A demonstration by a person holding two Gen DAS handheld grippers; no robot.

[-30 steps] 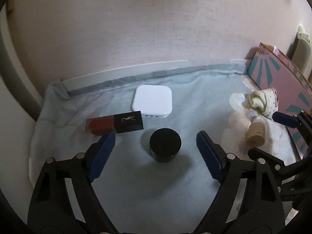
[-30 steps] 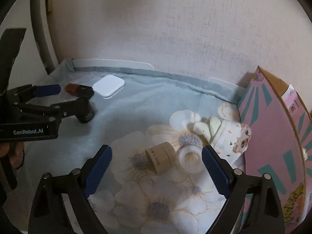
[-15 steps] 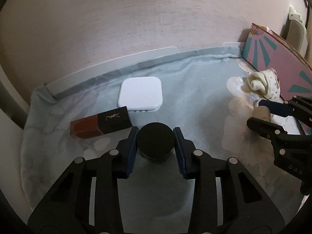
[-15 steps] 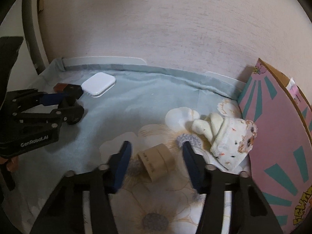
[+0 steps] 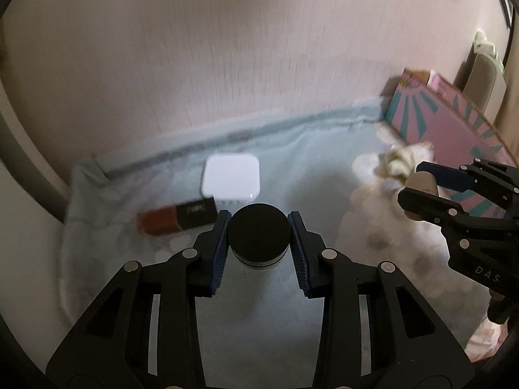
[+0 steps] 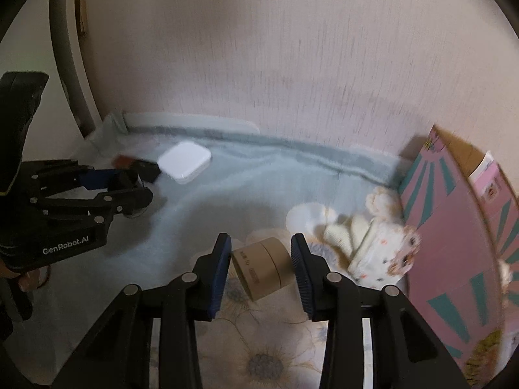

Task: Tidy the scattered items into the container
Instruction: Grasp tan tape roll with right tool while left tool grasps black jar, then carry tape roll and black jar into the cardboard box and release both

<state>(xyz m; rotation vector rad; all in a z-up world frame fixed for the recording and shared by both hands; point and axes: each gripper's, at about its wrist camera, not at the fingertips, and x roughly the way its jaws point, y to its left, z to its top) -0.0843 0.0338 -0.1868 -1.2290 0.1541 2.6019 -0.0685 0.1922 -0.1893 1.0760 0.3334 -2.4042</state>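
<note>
My left gripper (image 5: pixel 259 243) is shut on a black-lidded round jar (image 5: pixel 259 238) and holds it above the blue cloth. My right gripper (image 6: pixel 261 264) is shut on a tan cardboard tube (image 6: pixel 264 267), lifted over the flower-print cloth; it also shows in the left wrist view (image 5: pixel 421 188). A red and black lipstick box (image 5: pixel 176 218) and a white square case (image 5: pixel 232 180) lie behind the jar. A white printed sock bundle (image 6: pixel 373 243) lies beside the pink and teal box (image 6: pixel 460 227) at the right.
A pale wall (image 6: pixel 275 64) stands close behind the cloth. A white ledge (image 6: pixel 194 120) runs along the back edge. The pink box stands open at its top on the right. A grey curved bar (image 6: pixel 68 48) rises at the left.
Both grippers have risen with their loads: the jar and the tube are off the cloth. The views are blurred by motion, and the pink box now sits lower and closer in both.
</note>
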